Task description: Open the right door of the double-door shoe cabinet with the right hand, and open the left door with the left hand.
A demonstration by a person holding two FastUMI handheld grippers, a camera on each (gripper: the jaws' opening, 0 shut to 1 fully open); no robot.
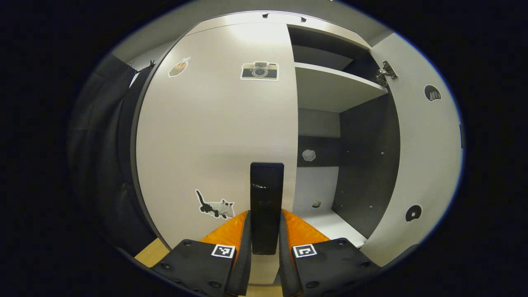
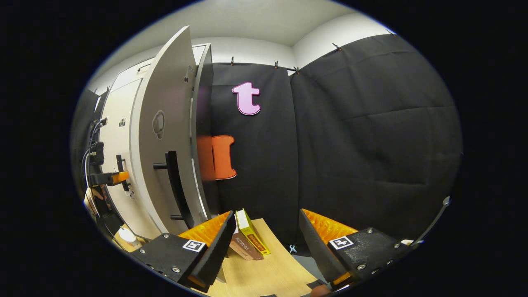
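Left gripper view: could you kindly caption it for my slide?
Left gripper clamps the left door's handle; right door open.

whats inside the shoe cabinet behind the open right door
Behind the open right door, the cabinet holds a bare white shelf, a dark side wall and a small pale object at the back. The closed left door covers the other half.

Even overhead light; glare washes the top of the left door [image 1: 214, 123] in the left gripper view. Cabinet interior [image 1: 363, 165] sits in shadow. Strong fisheye bending at edges. Both views sharp, little blur.
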